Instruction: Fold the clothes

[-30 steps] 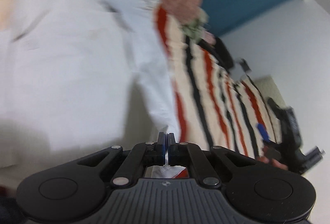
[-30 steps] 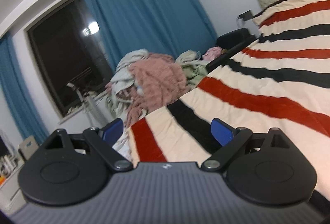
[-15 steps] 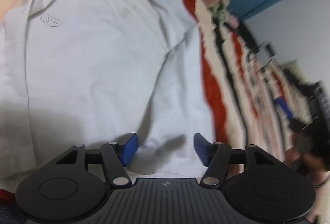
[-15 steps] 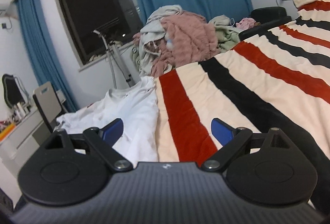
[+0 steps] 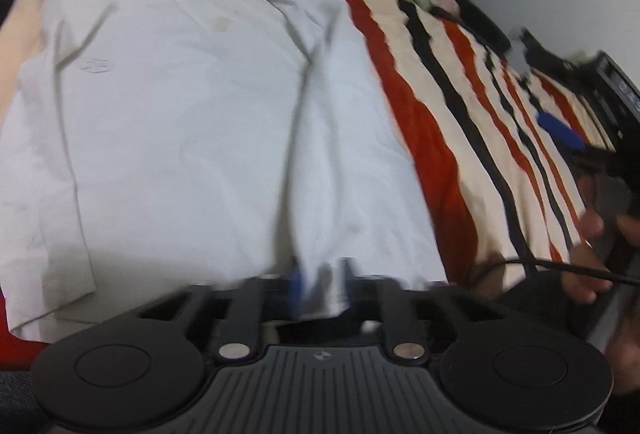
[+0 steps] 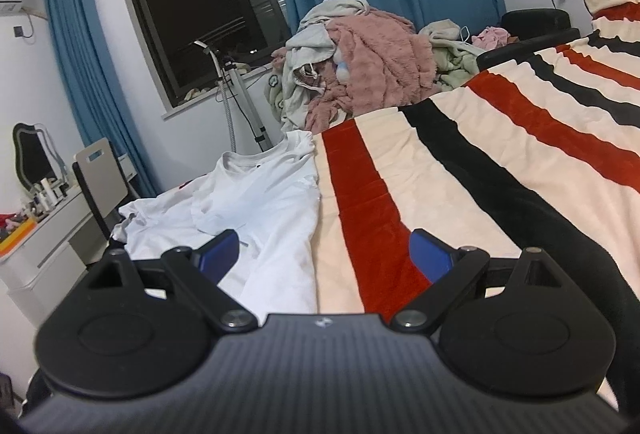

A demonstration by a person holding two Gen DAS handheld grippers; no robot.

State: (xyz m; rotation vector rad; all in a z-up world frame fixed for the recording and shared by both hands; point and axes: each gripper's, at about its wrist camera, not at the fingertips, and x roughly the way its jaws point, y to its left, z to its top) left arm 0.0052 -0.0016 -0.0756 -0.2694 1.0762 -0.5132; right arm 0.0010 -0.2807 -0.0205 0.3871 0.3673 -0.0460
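My left gripper (image 5: 320,284) pinches the near hem of a white T-shirt (image 5: 192,106), its jaws drawn close on the cloth, though motion blur softens them. The shirt lies flat on the striped blanket (image 6: 460,170). My right gripper (image 6: 324,254) hovers spread wide, holding nothing. I judge a fold is beginning; next, I must carry this hem toward the collar.
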